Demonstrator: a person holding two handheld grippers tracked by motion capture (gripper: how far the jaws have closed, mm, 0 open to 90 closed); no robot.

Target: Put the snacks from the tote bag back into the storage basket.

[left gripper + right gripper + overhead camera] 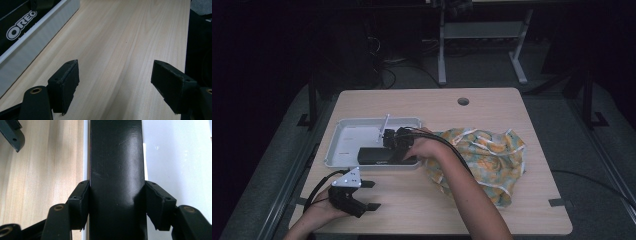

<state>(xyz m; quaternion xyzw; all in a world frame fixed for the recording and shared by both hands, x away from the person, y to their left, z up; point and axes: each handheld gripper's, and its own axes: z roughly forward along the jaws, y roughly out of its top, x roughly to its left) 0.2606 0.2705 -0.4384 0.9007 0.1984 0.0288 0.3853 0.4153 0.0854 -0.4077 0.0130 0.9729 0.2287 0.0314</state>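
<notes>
The right gripper (117, 205) clasped the black Oreo box (116, 170) in the white tray (343, 131), not yet released, while the left gripper (115, 85) rested wide and empty.

black hand-held gripper (371, 195), grey plate

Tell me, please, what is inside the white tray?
Inside the white tray lies a long black box along its near side, with the right claw closed on it. The hand covers the tray's right end.
</notes>
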